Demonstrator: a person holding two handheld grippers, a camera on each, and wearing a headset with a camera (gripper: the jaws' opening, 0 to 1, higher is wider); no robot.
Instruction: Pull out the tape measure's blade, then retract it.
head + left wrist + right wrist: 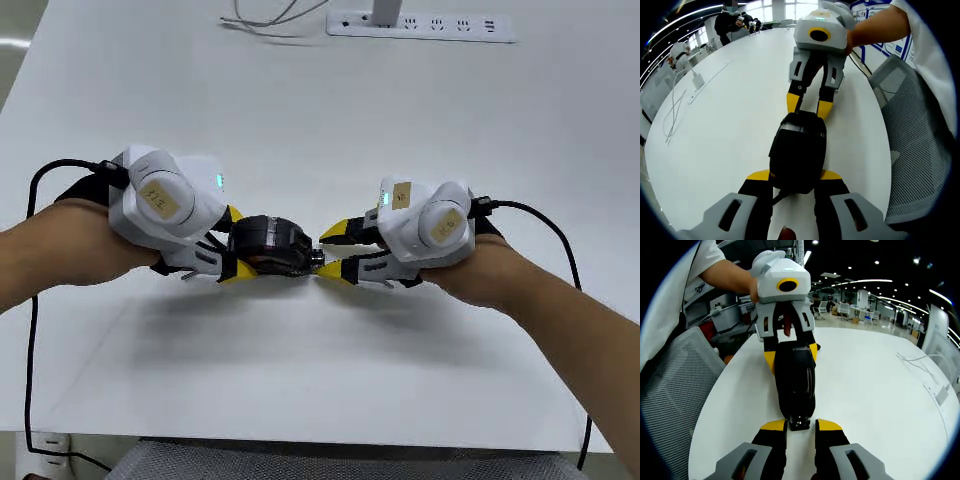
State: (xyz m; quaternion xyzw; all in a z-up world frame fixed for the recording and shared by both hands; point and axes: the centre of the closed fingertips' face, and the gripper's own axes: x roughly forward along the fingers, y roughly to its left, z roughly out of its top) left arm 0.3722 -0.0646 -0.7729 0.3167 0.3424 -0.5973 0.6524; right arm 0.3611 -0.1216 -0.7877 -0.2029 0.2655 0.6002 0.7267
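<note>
head view has the tape measure [268, 245] low over the white table [300, 100], between the two grippers, case clamped in the left gripper [236, 243]. right gripper [335, 251] has its jaws either side of the blade's end hook [800, 423], can't tell if it's pinched. looks like the start of the pull, blade all in. next it needs a firm pinch, then a straight pull away.

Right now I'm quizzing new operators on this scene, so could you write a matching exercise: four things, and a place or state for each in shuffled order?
1. black round tape measure
2. left gripper
3. right gripper
4. white power strip

A. far side of the white table
B. jaws clamp the case's sides
C. lies between both grippers
D. jaw tips at the case's blade end

Pairs: 1-C, 2-B, 3-D, 4-A.
</note>
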